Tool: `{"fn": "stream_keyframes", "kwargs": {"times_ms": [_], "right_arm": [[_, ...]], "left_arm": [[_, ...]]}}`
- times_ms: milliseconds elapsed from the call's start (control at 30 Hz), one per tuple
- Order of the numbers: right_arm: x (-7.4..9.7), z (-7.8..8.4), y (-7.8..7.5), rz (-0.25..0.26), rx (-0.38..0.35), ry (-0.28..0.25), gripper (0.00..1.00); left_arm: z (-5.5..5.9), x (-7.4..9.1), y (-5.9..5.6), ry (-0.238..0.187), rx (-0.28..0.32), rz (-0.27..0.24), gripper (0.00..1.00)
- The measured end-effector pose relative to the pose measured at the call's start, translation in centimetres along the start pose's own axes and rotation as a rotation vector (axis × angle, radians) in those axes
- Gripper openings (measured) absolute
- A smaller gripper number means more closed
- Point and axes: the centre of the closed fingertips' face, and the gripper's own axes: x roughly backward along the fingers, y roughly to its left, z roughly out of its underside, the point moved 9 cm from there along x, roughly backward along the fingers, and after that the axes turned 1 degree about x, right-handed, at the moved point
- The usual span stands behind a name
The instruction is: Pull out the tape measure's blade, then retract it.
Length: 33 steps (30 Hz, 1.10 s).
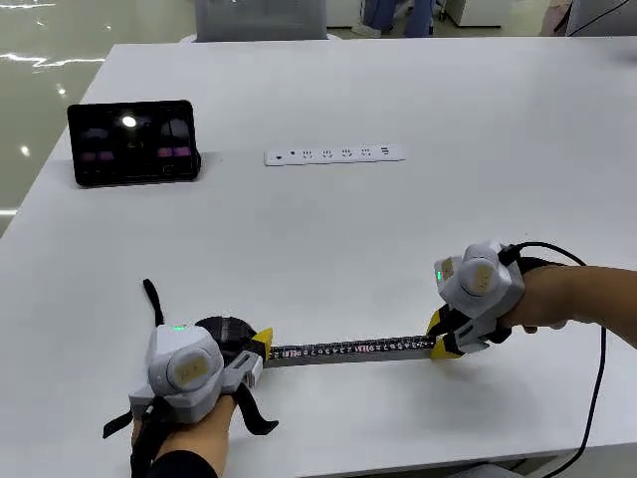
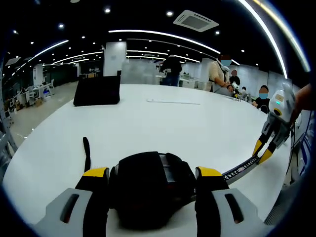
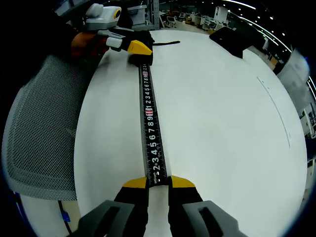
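left gripper point(image 2: 153, 172) jaws clamped on the rounded matte-black tape measure case point(image 2: 148, 195), which sits on the smooth white bench point(image 1: 418, 239). right gripper point(image 3: 159, 181) jaws pinch the tip of the flat, numbered blade point(image 3: 149, 118), drawn straight between them.

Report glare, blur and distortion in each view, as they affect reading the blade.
Head view: the blade is sharp but its digits are too small to read, and a lamp glares on the tablet screen. Left gripper view: fisheye bends the ceiling lights; the tape measure case is dark, detail lost. Right gripper view: numerals crisp near the right tongs, shrinking farther off.
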Motion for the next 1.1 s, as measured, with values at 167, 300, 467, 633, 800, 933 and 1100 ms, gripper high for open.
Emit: {"fn": "stream_keyframes", "kwargs": {"times_ms": [167, 300, 467, 633, 800, 933, 1100], "right_arm": [[0.0, -0.03, 0.03, 0.003, -0.011, 0.003, 0.11], [0.01, -0.02, -0.02, 0.005, -0.018, -0.002, 0.11], [0.04, -0.03, 0.01, 0.01, -0.027, -0.003, 0.11], [0.04, 0.01, -0.03, 0.012, -0.044, -0.01, 0.11], [0.01, -0.22, 0.1, 0.011, -0.027, 0.006, 0.11], [0.0, -0.18, 0.09, 0.013, -0.031, 0.002, 0.11], [-0.05, -0.41, 0.08, 0.014, -0.043, 0.011, 0.11]], "left_arm": [[-0.02, 0.0, -0.04, 0.012, -0.02, 0.003, 0.66], [-0.22, -0.13, -0.09, 0.04, -0.038, -0.005, 0.65], [-0.12, 0.09, -0.1, 0.039, -0.033, -0.001, 0.64], [-0.1, 0.17, -0.17, 0.035, -0.037, 0.0, 0.65], [-0.05, 0.14, -0.15, 0.034, -0.039, 0.001, 0.65], [-0.02, 0.11, -0.22, 0.035, -0.041, 0.002, 0.65], [0.01, 0.13, -0.25, 0.035, -0.043, 0.003, 0.65]]}}
